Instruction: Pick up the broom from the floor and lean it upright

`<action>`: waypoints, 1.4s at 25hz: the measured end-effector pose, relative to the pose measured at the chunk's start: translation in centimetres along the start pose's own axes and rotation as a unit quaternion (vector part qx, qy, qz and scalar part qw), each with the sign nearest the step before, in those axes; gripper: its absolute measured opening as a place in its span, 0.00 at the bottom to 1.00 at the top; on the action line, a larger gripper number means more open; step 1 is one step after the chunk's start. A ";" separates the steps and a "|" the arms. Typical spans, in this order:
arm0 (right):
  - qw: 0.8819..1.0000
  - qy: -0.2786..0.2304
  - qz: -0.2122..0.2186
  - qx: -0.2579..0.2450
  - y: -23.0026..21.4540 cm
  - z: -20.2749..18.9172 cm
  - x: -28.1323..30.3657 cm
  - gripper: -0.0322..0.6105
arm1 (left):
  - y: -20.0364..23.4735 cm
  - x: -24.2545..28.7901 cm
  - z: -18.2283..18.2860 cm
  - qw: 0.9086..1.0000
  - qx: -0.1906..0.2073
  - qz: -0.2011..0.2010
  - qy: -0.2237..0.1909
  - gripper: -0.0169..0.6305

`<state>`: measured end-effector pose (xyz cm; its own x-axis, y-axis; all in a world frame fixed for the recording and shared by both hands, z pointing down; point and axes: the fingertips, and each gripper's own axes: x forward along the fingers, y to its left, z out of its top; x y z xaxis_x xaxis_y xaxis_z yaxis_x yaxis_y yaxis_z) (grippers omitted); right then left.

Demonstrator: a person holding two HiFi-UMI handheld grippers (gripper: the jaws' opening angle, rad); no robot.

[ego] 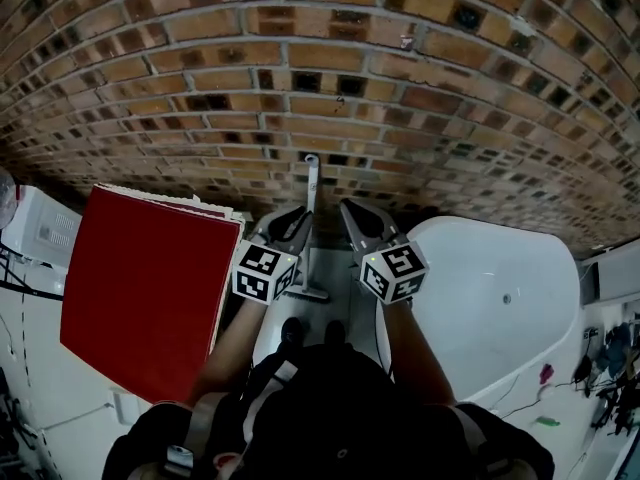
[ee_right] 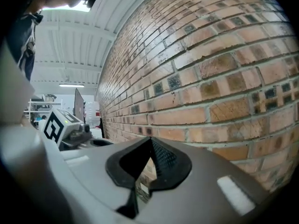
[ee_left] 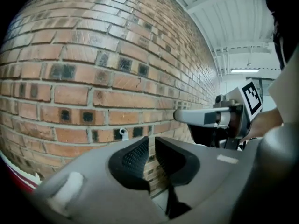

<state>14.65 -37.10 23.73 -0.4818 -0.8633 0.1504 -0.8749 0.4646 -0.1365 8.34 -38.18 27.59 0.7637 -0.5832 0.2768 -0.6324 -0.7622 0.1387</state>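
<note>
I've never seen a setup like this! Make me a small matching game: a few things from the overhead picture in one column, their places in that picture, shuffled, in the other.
Things:
1. red board
2. white tub
3. broom
4. brick wall

Places in the head view:
A. upright between the left gripper and the right gripper
B. at the right side
C. across the top
D. at the left side

Pairs: 1-D, 2-B, 3-A, 4-C.

Brick wall (ego: 330, 78) at twelve o'clock — dark holes in some bricks. A red board (ego: 145, 288) at nine, a white tub (ego: 500, 308) at three; a strip light (ee_left: 247, 71) glows on the white ceiling (ee_left: 233, 17).
</note>
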 end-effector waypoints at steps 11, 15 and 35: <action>0.999 -0.002 0.039 -0.002 2.9 1.6 0.0 0.05 | -2.6 -3.6 3.3 0.999 -0.006 -0.021 -0.039 0.03; 0.999 -0.011 0.052 -0.004 3.5 2.6 -0.5 0.05 | -2.5 -3.7 3.5 0.999 -0.008 -0.021 -0.036 0.03; 0.998 -0.009 0.058 -0.006 3.3 3.0 -1.3 0.05 | -2.7 -3.5 3.3 0.999 -0.015 -0.023 -0.029 0.03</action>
<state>12.57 -35.04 20.19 -0.5784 -0.8074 0.1165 -0.8143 0.5633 -0.1399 7.83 -34.97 23.11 0.7980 -0.5635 0.2139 -0.5991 -0.7803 0.1796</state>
